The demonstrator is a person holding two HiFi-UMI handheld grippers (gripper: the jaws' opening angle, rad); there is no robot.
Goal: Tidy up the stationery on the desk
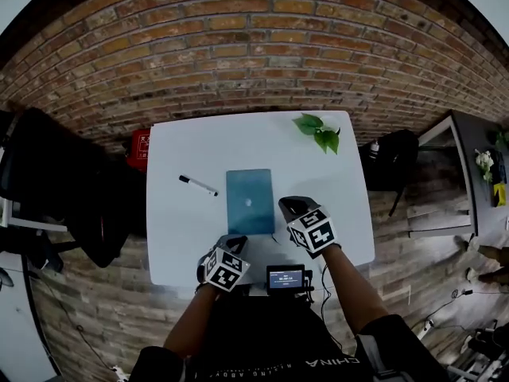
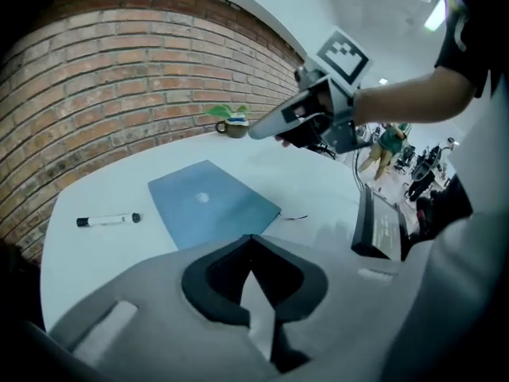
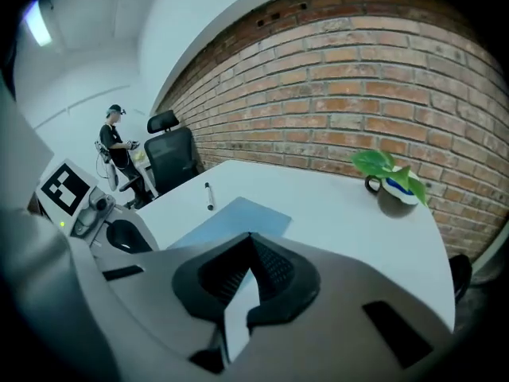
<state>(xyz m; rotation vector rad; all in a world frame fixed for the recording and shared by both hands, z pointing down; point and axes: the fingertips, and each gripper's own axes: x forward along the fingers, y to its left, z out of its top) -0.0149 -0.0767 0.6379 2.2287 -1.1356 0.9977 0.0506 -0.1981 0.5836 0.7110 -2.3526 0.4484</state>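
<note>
1. Desk (image 1: 179, 237): white, set against a brick wall (image 1: 238, 46) on the far side.
2. Notebook (image 1: 250, 201): blue, closed, flat at abt the desk's middle, long side running near-to-far.
3. Pen (image 1: 198, 185): white w/ black cap, lies left of the notebook, apart from it, angled.
4. Plant (image 1: 320, 132): green leaves in a small mug, far right corner of the desk, well apart from the stationery.
5. L gripper (image 2: 253, 245): jaws clenched together, nothing btwn them. It sits over the desk's near edge, by the notebook's near left corner, pointing down and away; not touching the notebook.
6. R gripper (image 3: 250, 241): jaws also pressed shut, empty. Held in the air just beside the notebook's near right corner, tilted down toward the far side.
7. Screen (image 1: 285, 278): small black device w/ lit display at the near edge, btwn the two arms.
8. Chair (image 1: 56, 181): black, left of the desk.
9. Person (image 3: 119, 153): stands in the background, past the desk's left side, in the R gripper view.
</note>
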